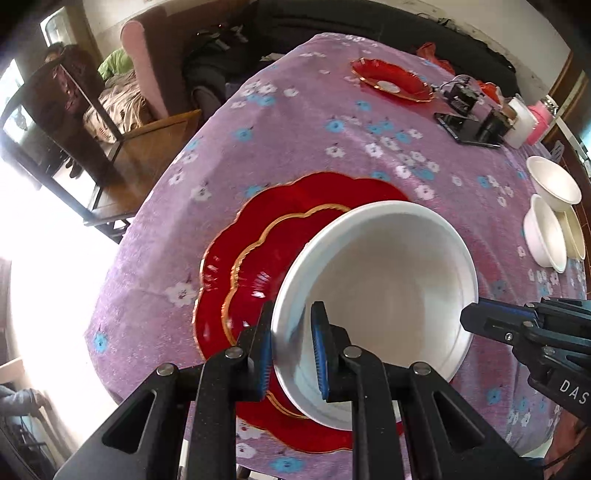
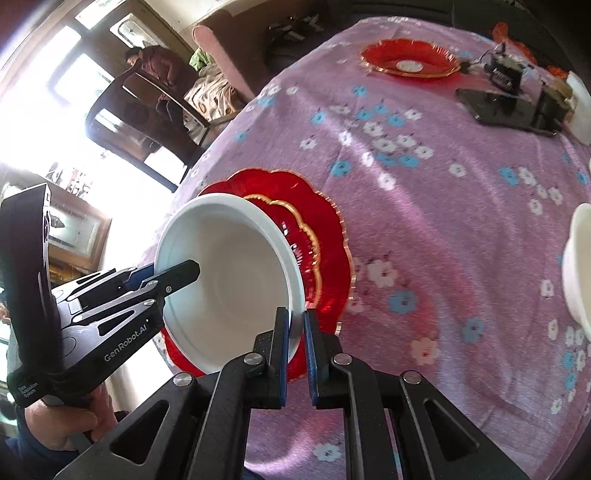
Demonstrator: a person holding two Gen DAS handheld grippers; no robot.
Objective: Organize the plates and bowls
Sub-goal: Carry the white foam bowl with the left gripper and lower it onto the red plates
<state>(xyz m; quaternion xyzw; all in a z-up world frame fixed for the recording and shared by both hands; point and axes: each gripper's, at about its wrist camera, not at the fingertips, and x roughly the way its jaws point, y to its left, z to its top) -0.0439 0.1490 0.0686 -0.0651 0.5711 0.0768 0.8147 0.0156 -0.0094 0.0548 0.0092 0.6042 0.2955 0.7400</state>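
Daylight from window (image 2: 74, 155) blown out at left; glare on tabletop (image 2: 424, 206); fisheye bends edges; slight motion blur.

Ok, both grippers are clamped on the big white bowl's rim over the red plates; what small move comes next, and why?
Probably lower it gently, level, onto the stacked red plates. The left gripper and right gripper pinch opposite sides of the white bowl, which sits tilted above the stack. The other white bowls lie apart at the table edge, so I would keep both grips shut until it rests.

Glaring window light (image 2: 92, 92) washes out a dark glass-topped side table (image 1: 74, 122), a pink-backed armchair (image 1: 142, 62) and the pale wall (image 1: 110, 18).
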